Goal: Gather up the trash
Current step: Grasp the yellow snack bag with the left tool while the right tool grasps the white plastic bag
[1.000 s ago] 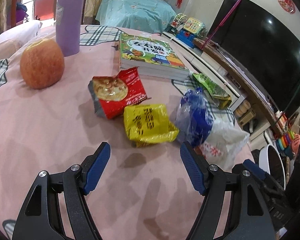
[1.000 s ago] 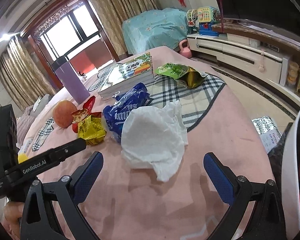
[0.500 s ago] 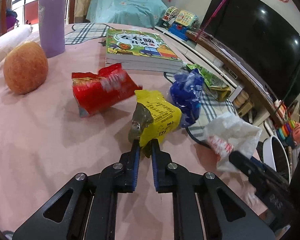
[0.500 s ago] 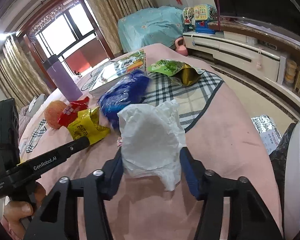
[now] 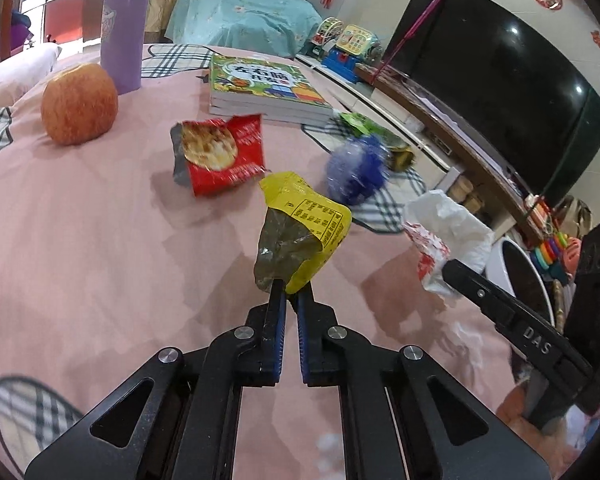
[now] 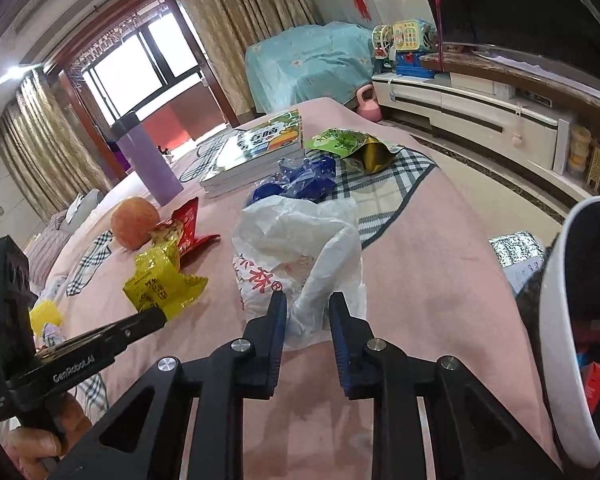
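The left gripper [image 5: 289, 294] has its jaws clamped on the crumpled yellow foil wrapper [image 5: 304, 226], lifted over the pink-covered desk [image 5: 80, 240]. The right gripper [image 6: 306, 306] has its jaws closing, pinching the crumpled white plastic bag [image 6: 300, 248], beside the blue plastic wrapper [image 6: 300, 180].

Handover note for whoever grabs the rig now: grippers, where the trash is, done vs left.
Left gripper: shut on the crumpled yellow snack wrapper, lifted above the pink tablecloth.
Right gripper: jaws closing, the white plastic bag bunched between them.
Trash on the table: red snack packet, blue plastic wrapper, green and gold pouch.
White bin at the table's right edge.
Done: two pieces gripped. Left: bin both, then the other three. Apple, books, purple bottle stay.
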### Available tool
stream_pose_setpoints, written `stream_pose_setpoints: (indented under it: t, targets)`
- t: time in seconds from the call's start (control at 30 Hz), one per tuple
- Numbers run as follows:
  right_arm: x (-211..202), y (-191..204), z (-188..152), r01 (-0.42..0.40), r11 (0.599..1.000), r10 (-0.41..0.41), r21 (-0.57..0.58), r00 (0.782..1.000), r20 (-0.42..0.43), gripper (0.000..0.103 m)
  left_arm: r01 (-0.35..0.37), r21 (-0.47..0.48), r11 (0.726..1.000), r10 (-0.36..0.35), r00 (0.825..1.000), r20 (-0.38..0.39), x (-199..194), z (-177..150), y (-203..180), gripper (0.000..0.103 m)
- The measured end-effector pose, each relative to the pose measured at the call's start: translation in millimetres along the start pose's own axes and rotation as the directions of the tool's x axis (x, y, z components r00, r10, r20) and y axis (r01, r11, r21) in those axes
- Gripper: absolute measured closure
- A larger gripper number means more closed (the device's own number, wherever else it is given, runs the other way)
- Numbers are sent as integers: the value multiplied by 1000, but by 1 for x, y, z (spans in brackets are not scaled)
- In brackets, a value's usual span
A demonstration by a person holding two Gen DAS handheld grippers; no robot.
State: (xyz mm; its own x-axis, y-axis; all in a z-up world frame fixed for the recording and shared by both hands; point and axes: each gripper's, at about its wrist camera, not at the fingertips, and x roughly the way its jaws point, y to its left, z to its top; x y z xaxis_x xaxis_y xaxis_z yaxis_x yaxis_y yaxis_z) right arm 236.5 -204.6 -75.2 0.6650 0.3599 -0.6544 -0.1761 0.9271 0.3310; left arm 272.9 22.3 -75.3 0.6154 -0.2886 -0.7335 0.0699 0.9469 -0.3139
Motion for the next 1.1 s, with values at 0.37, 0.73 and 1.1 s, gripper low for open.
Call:
stream_pose_setpoints:
  t: [0.37,0.73,1.1]
  targets:
    - [-42,-2,-18,15,1000,-15,-14,999,34,88,61,26,998,-60,998,-17,-20,-27,-28,98]
    - [-88,-14,-29,29,1000,-29,4,994,101,88,103,82,991,-103,995,-13,-35,-38,-63,98]
    - [-111,-32,-41,49,998,-54,38,991,126,89,137,137,981,-134,991,-28,-41,-45,-93,98]
